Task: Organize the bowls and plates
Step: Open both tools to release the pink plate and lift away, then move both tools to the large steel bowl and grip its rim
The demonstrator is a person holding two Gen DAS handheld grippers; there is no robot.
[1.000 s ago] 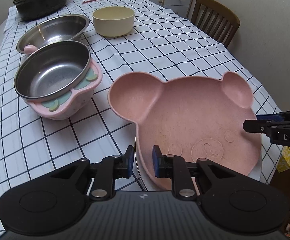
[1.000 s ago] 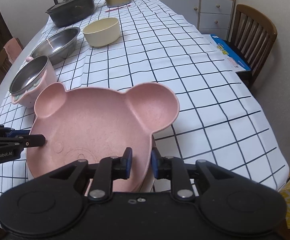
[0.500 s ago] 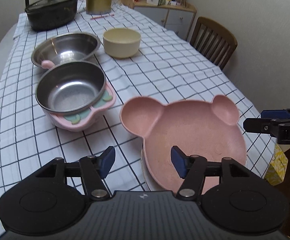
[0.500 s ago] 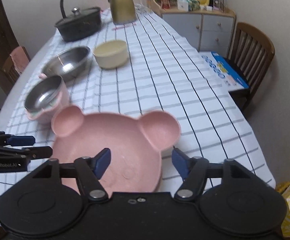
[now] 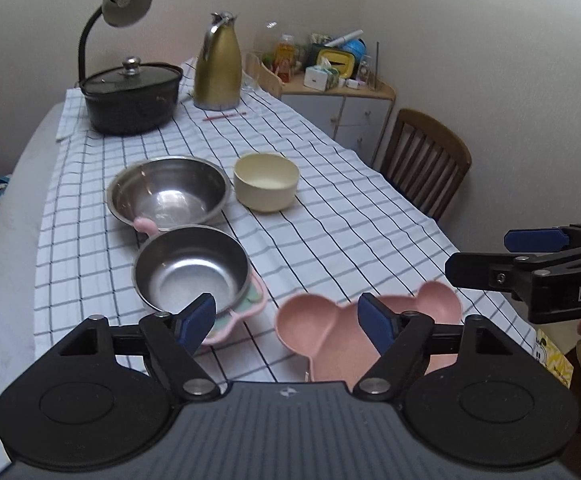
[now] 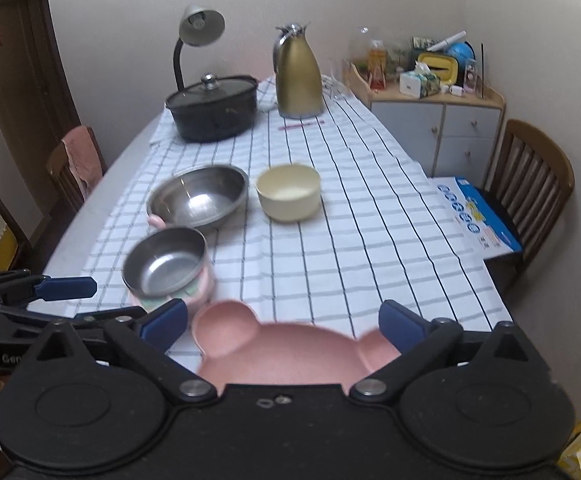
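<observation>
With my left gripper (image 5: pixel 286 318) just sprung wide and holding nothing, I scan from the left: steel bowl in its pink holder (image 5: pixel 192 276), big steel bowl (image 5: pixel 168 190) behind it, cream bowl (image 5: pixel 266 182) beside that, then the pink bear plate (image 5: pixel 370 332) resting at the table's near edge. My right gripper (image 6: pixel 282 322) has also just opened fully, empty. Next grab, I reckon: approach a rim squarely, pads straddling it.
</observation>
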